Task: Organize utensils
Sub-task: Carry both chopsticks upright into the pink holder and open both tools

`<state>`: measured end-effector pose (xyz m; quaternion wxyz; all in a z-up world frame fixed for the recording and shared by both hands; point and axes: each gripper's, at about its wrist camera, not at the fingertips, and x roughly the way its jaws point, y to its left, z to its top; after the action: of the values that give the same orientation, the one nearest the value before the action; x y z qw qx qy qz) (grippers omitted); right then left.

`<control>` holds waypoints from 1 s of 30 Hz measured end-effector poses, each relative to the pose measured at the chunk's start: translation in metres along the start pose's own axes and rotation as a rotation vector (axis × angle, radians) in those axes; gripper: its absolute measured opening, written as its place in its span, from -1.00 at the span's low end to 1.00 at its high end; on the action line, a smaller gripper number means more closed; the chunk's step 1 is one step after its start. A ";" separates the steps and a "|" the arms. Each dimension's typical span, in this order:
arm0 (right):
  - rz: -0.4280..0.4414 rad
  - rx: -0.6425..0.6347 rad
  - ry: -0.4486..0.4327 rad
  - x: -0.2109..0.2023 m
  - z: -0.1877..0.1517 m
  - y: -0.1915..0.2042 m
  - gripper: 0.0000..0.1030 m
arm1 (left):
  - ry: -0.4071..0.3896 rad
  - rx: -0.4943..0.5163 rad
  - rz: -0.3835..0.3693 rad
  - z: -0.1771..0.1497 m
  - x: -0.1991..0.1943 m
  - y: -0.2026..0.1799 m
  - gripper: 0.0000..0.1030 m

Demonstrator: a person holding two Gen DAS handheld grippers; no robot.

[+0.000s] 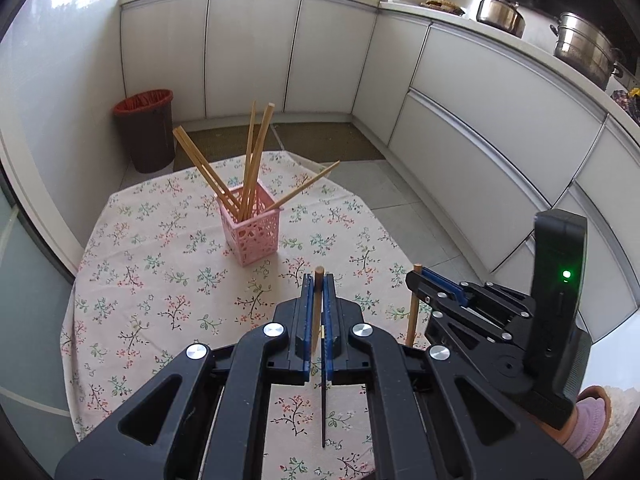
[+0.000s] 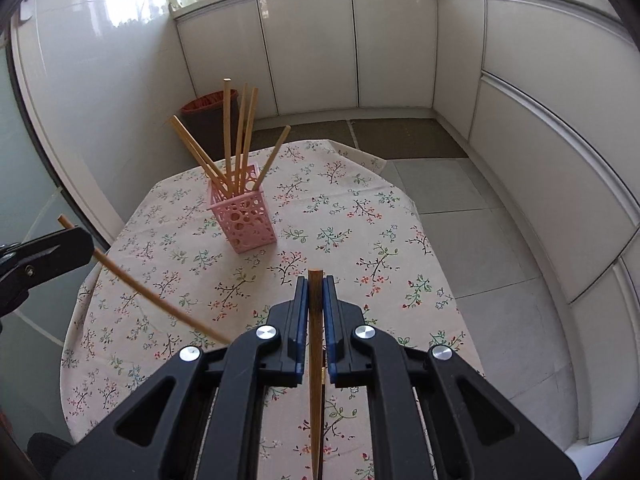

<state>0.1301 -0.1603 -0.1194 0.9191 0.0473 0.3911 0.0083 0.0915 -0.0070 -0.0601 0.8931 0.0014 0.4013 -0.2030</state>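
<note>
Your left claw [image 1: 319,280] is clamped on a chopstick [image 1: 318,312], its blue pads pressed against the wood from both sides, with the blunt end poking just above the fingertips and the dark thin end hanging below over the floral cloth of the surface [image 1: 140,280]. Your right claw [image 2: 316,282] is closed on a second chopstick [image 2: 315,340] in the same way, the wood standing upright between the pads and running down past the bottom of the right wrist view. In the left wrist view the right claw sits just to the right, with its chopstick crossing it (only a short length shows above and below the jaws). Ahead of both claws, well apart from them, the pink perforated holder [image 1: 252,232] stands upright on the surface, already carrying several chopsticks [image 1: 250,160] that lean out in different directions. Beyond the surface, a dark bin with a red liner [image 1: 146,130] stands on the floor by the white cabinets [image 1: 248,52].
</note>
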 end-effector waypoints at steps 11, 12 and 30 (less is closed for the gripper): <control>0.116 -0.031 -0.093 -0.088 0.051 0.011 -0.85 | -0.093 0.007 0.012 0.028 -0.059 0.001 -0.93; 0.129 -0.027 -0.096 -0.093 0.056 0.012 -0.85 | -0.097 0.006 0.014 0.029 -0.062 0.002 -0.93; 0.259 0.019 -0.241 -0.113 0.167 0.030 -0.85 | -0.214 -0.009 0.101 0.127 -0.053 0.021 -0.93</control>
<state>0.1724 -0.1494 0.0801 0.9501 0.1066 0.2686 0.1172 0.1586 0.0101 0.0613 0.9400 -0.0044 0.3039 -0.1549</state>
